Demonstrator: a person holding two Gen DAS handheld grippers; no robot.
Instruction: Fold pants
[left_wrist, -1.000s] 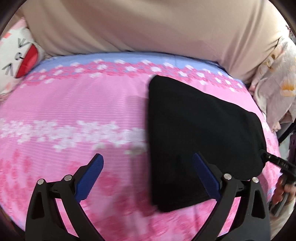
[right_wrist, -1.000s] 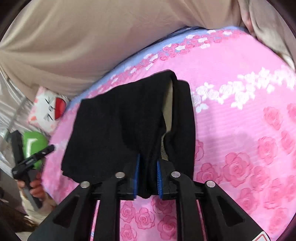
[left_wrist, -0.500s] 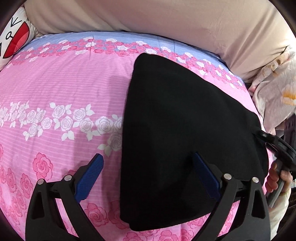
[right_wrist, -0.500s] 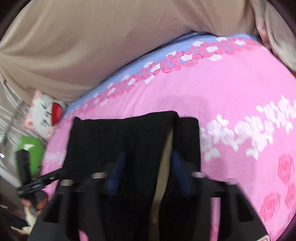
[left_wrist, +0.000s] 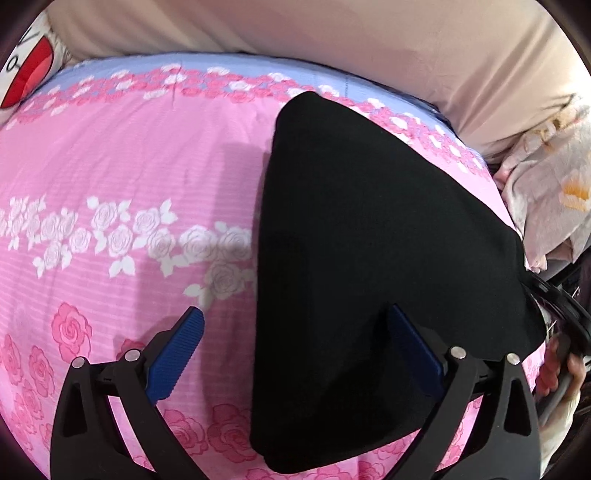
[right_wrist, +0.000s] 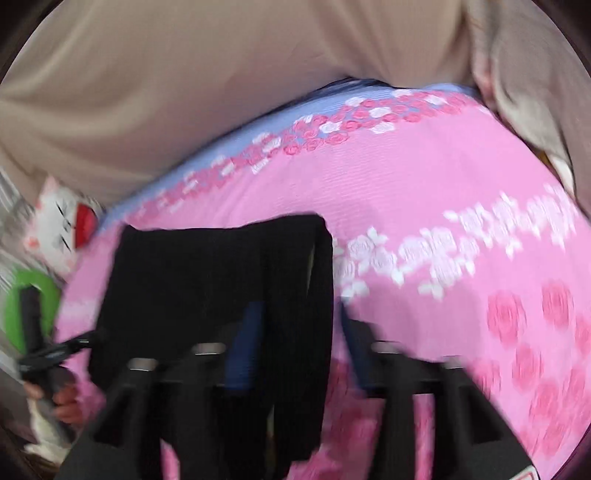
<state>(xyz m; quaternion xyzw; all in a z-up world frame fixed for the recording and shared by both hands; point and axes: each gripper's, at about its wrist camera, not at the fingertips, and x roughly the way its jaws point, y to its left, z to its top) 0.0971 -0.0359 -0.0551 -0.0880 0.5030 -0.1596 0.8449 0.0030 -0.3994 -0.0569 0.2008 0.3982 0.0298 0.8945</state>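
The black pants (left_wrist: 388, 240) lie folded flat on the pink rose-print bed sheet (left_wrist: 129, 166). My left gripper (left_wrist: 295, 350) is open above their near left edge, with one blue finger (left_wrist: 177, 350) over the sheet and the other over the cloth. In the blurred right wrist view the pants (right_wrist: 214, 280) reach down to my right gripper (right_wrist: 301, 347). Its jaws are opening, and the pants' right-hand fold lies between them with the pads off it. The right gripper (left_wrist: 561, 325) and a hand also show at the pants' far right edge.
A beige cushioned back (left_wrist: 332, 37) runs along the far side of the bed. A cat-face pillow (right_wrist: 62, 225) and a green object (right_wrist: 33, 306) sit at the left end. Pale flowered fabric (left_wrist: 554, 192) is bunched at the right end.
The right gripper's jaws went from shut on the pants' fold to spread apart. The pants settled flat on the sheet. The left gripper came down closer over the pants' edge.
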